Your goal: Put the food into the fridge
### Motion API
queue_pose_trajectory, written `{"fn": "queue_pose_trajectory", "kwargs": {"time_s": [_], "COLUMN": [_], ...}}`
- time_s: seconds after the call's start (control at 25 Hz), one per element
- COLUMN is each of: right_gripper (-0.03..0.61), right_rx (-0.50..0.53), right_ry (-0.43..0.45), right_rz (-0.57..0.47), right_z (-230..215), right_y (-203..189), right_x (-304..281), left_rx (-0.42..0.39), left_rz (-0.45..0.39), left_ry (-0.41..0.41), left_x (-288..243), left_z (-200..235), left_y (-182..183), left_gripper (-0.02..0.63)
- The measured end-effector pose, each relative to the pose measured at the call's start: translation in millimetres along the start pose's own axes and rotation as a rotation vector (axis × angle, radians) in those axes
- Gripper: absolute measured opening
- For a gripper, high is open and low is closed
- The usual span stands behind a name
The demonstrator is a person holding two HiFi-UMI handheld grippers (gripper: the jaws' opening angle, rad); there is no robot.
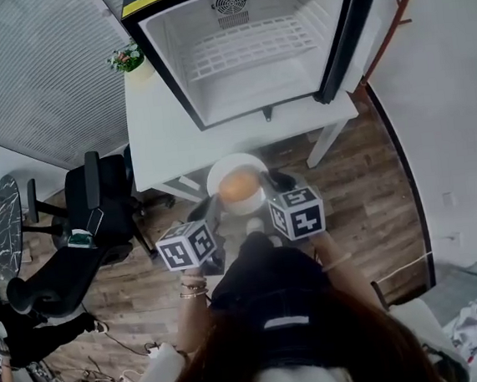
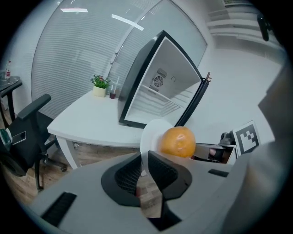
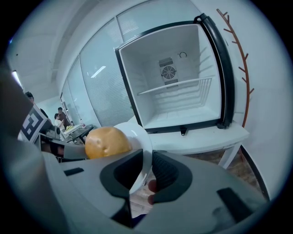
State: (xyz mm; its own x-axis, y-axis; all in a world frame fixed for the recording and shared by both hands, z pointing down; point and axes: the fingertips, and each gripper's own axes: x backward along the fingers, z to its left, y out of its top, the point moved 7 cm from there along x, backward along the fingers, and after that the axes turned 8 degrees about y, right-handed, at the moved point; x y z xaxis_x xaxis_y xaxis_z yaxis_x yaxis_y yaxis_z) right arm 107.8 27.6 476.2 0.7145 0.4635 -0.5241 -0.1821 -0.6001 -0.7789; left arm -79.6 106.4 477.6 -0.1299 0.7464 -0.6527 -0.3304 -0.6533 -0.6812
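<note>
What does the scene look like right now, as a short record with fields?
carried: plate with an orange on it
left tool: shut on the plate's rim
right tool: shut on the plate's opposite rim
fridge: on the table, door open, nothing visible inside
also on table: potted plant
task status: food not yet in the fridge

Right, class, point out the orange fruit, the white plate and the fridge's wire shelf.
orange fruit (image 1: 238, 186), head view, its top surface.
white plate (image 1: 234, 159), head view, its upper rim.
wire shelf (image 1: 250, 46), head view, middle of the grid.
</note>
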Motion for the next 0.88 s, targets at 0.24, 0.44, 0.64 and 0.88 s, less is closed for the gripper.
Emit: {"fn": "queue_pose_trajectory", "kwargs": {"time_s": [0.24,0.44,0.64,0.88], "right_gripper": [0.061,0.061,0.061,0.061], "right_rx": [-0.016,-0.043,-0.061,-0.074], "right_ry": [-0.029,-0.054,-0.080,-0.112], "right_rz": [-0.010,-0.023,-0.039,-0.050], "right_z": [-14.1,-24.6,-33.1,-39.4], "right_y": [10.6,17.1,25.5,33.8], "right_x": [-3.9,-7.0,-12.1,-20.3], "left_rx": [-0.016,-0.041,-0.064,-0.073], "left_rz": [0.022,0.031,0.032,0.043], "left_ry": [-0.032,-0.057,-0.080,-0.112], "left_x": [-17.9,-31.2,-43.8,-58.5], "left_z": [-6.0,-10.6,-12.0,-9.3], "left_y": [13.2,27.9,43.1,54.1], "left_gripper": [0.046,0.044,0.043,0.043]}}
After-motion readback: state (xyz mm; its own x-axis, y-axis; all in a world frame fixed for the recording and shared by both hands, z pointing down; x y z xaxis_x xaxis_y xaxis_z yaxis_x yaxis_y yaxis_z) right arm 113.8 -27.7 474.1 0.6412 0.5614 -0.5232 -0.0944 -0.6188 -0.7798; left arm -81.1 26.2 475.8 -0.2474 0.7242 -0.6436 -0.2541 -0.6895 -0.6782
